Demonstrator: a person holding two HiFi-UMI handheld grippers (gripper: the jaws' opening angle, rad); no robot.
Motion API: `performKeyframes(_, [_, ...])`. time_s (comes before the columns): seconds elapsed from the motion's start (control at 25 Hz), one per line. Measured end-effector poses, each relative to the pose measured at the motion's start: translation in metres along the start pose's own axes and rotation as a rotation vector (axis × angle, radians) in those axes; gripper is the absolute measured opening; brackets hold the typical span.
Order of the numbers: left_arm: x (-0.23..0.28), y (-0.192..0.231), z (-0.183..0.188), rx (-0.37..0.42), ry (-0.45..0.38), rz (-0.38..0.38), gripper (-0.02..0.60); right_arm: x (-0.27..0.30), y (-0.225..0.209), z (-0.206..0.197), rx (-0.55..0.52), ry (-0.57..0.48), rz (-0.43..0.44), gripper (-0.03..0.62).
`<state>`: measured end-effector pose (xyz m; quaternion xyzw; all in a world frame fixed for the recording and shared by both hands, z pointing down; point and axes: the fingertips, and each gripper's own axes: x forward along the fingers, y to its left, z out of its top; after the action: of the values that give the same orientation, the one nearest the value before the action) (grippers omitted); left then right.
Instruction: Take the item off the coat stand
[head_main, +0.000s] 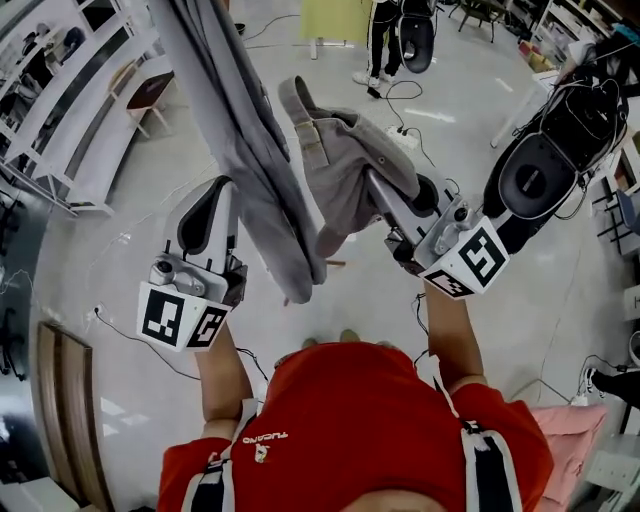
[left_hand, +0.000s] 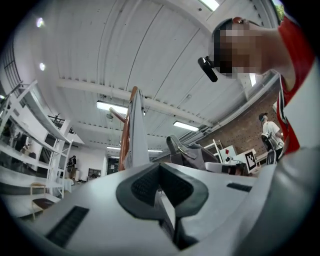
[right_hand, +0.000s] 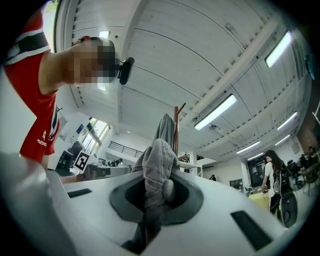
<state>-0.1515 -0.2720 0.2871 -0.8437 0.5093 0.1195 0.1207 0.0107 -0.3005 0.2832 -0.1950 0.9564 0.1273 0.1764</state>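
Two grey garments show in the head view. A long one (head_main: 250, 150) hangs straight down from the coat stand. The other, a grey garment (head_main: 335, 165) with a waistband and a button, is bunched to its right. My right gripper (head_main: 378, 185) is shut on this bunched garment; the right gripper view shows the fabric (right_hand: 157, 165) pinched between the jaws of the gripper (right_hand: 157, 195), with the stand's brown pole (right_hand: 176, 122) behind. My left gripper (head_main: 222, 188) stands just left of the hanging garment, shut with nothing in it. Its own view shows the gripper (left_hand: 161, 186) and the pole (left_hand: 125, 137).
White shelving (head_main: 60, 110) and a chair (head_main: 145, 95) stand at the left. A black round machine (head_main: 540, 175) is at the right, with cables across the floor. Someone's legs (head_main: 385, 40) show at the far side, and a pink cloth (head_main: 570, 430) lies lower right.
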Motion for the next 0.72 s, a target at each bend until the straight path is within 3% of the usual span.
performKeyframes(0.32, [0.008, -0.016, -0.014, 0.02, 0.039, -0.008, 0.009, -0.02, 0.005, -0.032, 0.032, 0.052, 0.01, 0.031])
performKeyframes(0.72, [0.009, -0.031, -0.023, 0.015, 0.045, 0.002, 0.009, -0.04, 0.006, -0.035, 0.032, 0.045, 0.033, 0.031])
